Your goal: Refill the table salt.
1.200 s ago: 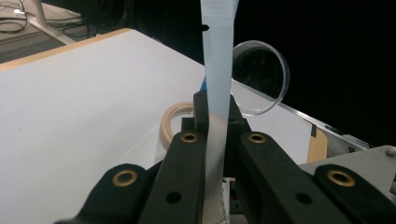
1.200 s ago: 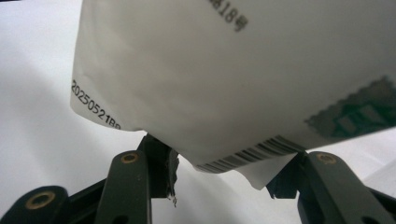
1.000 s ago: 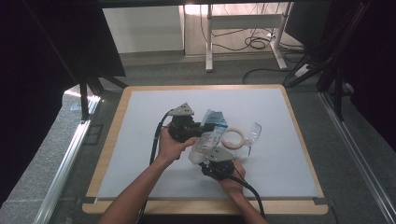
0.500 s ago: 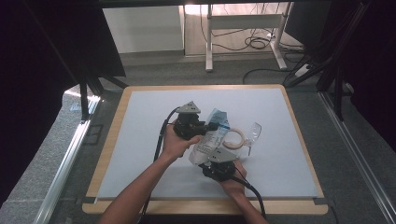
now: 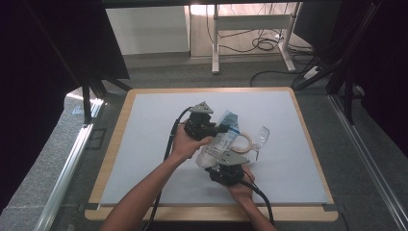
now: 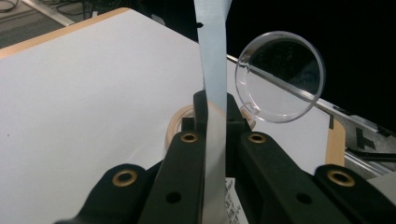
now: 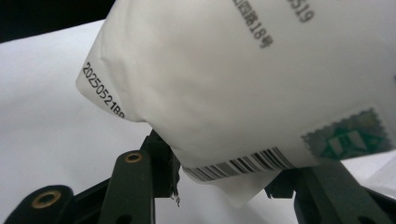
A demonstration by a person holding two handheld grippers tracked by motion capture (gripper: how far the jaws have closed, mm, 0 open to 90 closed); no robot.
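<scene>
A white pouch [image 5: 215,144] with a pale blue top is held tilted above the table between both grippers. My left gripper [image 5: 221,129] is shut on the pouch's flat top strip [image 6: 212,56], which stands up between the jaws of my left gripper [image 6: 215,112]. My right gripper [image 5: 220,159] comes from the near side. In the right gripper view the pouch [image 7: 261,74], with printed text and a barcode, bulges between the jaws of my right gripper [image 7: 224,182], which are shut on its lower end.
A tan tape ring [image 5: 244,143] lies on the white mat [image 5: 144,144] just right of the pouch. A clear plastic cup [image 5: 260,137] lies on its side beyond the ring. The table has a wooden rim [image 5: 308,139]; cables trail toward the near edge.
My left gripper has shifted slightly to the right and away with the pouch's top. The right gripper has stayed in place.
</scene>
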